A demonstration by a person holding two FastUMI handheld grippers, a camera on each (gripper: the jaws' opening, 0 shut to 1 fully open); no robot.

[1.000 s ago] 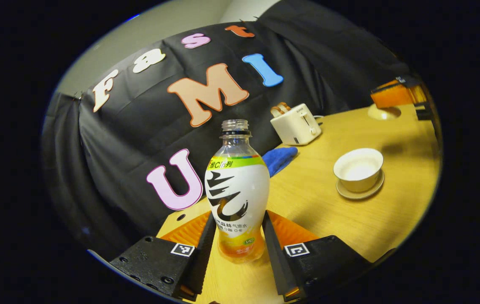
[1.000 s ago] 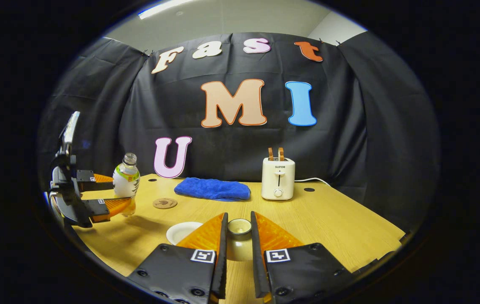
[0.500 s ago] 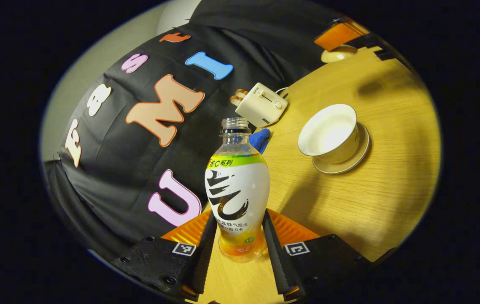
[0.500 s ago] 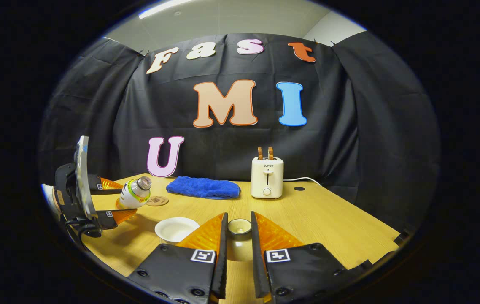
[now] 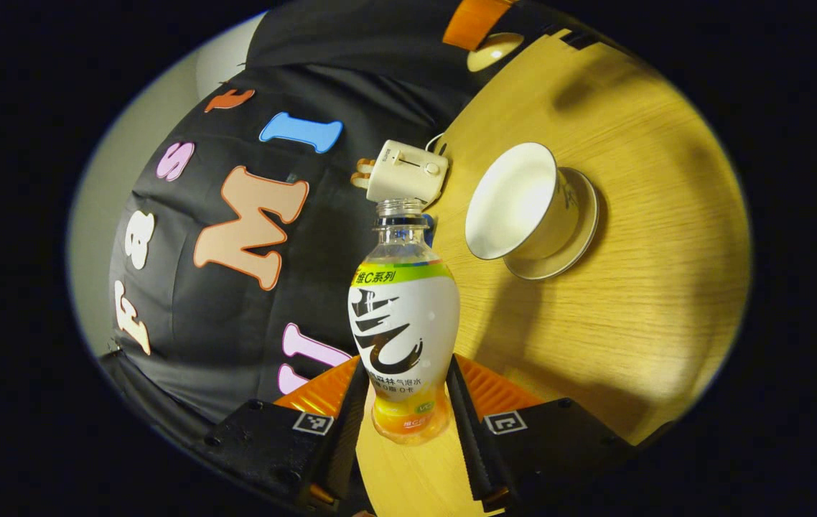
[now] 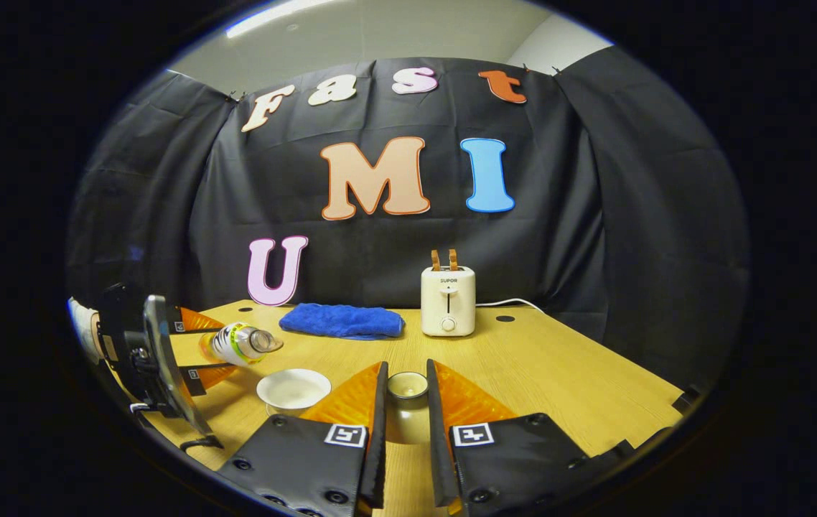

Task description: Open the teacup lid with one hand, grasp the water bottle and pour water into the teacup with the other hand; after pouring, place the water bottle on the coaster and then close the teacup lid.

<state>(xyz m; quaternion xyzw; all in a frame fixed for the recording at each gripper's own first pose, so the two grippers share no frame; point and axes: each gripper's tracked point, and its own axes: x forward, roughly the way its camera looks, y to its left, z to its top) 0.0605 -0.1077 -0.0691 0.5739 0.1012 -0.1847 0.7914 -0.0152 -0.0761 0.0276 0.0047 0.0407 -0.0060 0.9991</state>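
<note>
My left gripper [image 5: 403,420] is shut on the lower body of an uncapped water bottle [image 5: 403,323] with a white, green and orange label. In the right gripper view the bottle [image 6: 240,343] lies tilted almost level in that gripper [image 6: 209,346], its mouth pointing at the space just above the open white teacup [image 6: 293,388]. The teacup [image 5: 516,201] stands on its saucer [image 5: 572,244], a short way beyond the bottle's mouth. No water stream is visible. My right gripper [image 6: 406,431] is shut on the teacup lid [image 6: 407,388], held to the right of the cup.
A white toaster [image 6: 448,301] and a folded blue cloth [image 6: 342,321] stand at the back of the wooden table [image 6: 566,388]. A hand [image 6: 85,330] holds the left gripper at the table's left edge. The toaster [image 5: 405,172] sits behind the bottle's mouth.
The left gripper has tipped the bottle from upright to nearly level and carried it closer to the teacup. The right gripper has kept still with the lid.
</note>
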